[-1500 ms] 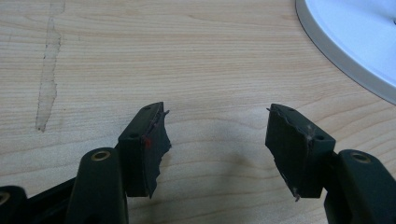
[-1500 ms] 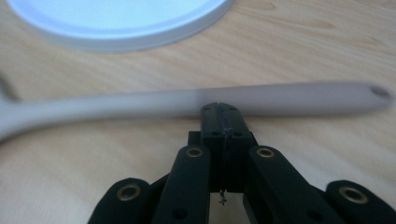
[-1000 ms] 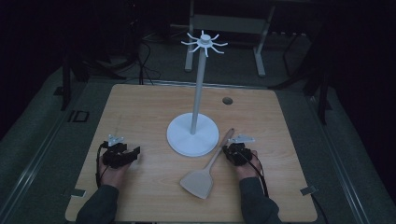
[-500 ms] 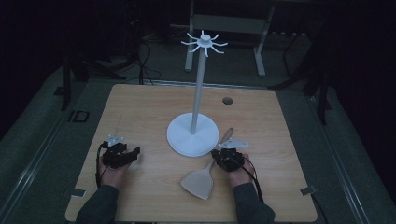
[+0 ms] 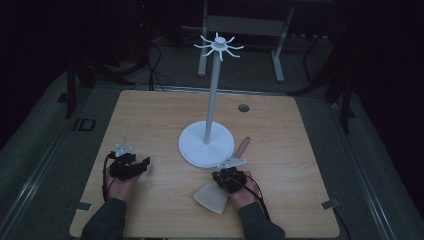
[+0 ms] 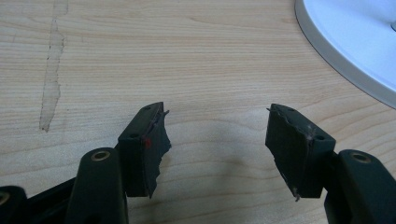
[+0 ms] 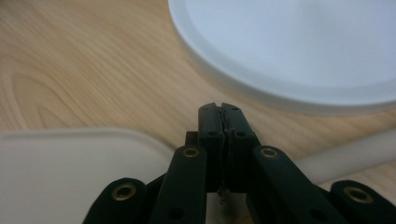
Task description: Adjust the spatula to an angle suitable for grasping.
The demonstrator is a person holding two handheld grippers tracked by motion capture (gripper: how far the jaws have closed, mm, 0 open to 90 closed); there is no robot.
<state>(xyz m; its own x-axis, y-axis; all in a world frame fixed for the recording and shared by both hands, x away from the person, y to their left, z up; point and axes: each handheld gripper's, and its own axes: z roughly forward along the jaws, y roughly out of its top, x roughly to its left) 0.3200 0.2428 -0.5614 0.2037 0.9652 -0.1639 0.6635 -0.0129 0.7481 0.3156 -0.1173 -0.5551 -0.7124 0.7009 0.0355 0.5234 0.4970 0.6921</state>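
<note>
Early stage, by the look: spatula [image 5: 215,192] flat on table [image 5: 150,120] at 5 o'clock from hook stand [image 5: 206,145], nothing hung yet. Right gripper [image 7: 223,116] pressed together over spatula neck, gripping nothing; left gripper [image 6: 215,135] apart, idle at 8 o'clock

1 wooden table [image 5: 150,120] stood in the dim room. On it stood 1 white stand [image 5: 206,142], made of 1 round base, 1 upright pole and 1 crown of short hooks at the top (too small and dim to count exactly). 1 spatula [image 5: 212,198] lay on the table, with 1 pale blade and 1 wooden handle. There were 2 black grippers, 1 left gripper [image 5: 131,167] and 1 right gripper [image 5: 229,180], each with 2 jaws and each held by 1 hand, so 2 hands and 2 dark sleeves. 1 small dark round hole [image 5: 243,107] marked the tabletop. 2 small grey tabs sat at the table's near corners.
</note>
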